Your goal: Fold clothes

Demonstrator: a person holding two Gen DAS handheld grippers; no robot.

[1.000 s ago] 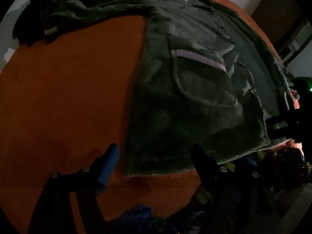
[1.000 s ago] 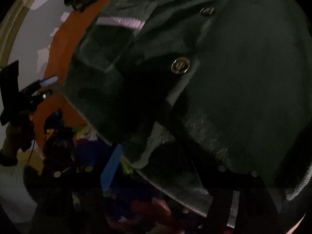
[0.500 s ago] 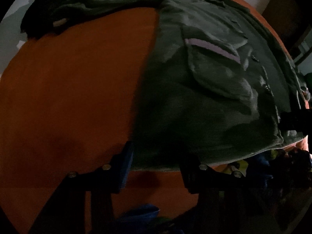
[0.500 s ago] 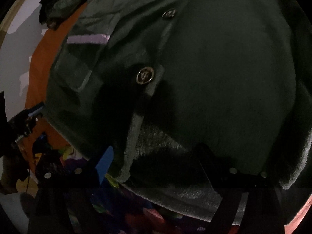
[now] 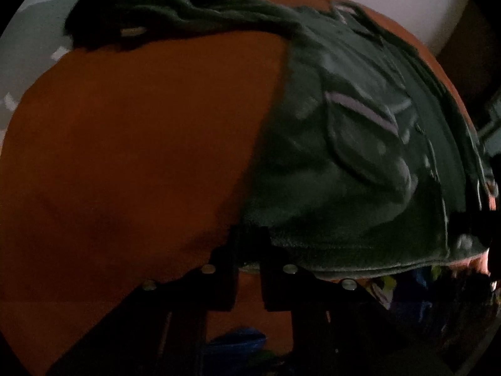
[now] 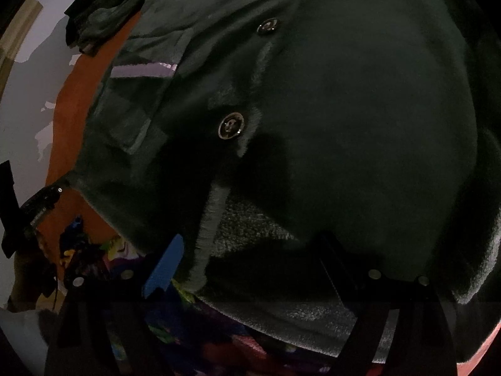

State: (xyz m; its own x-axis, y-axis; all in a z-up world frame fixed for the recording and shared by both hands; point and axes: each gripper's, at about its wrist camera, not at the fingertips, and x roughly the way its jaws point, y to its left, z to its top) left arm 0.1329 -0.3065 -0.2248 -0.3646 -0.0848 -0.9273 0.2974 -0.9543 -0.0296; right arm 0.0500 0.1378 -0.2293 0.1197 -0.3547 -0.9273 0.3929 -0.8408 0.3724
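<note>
Fleecy dark-green button-front jacket [image 5: 350, 169] lies spread flat on the orange cloth-covered table [image 5: 131, 163], hem toward the cameras, one sleeve trailing to the far edge. Left gripper [image 5: 249, 238] has just been closing; its jaws now pinch the jacket's near hem corner, presumably to lift it for a fold. Right gripper [image 6: 250, 269] stands wide open, straddling the jacket's front hem below the metal button [image 6: 231, 126], gripping nothing.

Dark green jacket [image 5: 360, 169] — orange tabletop [image 5: 141, 141]
</note>
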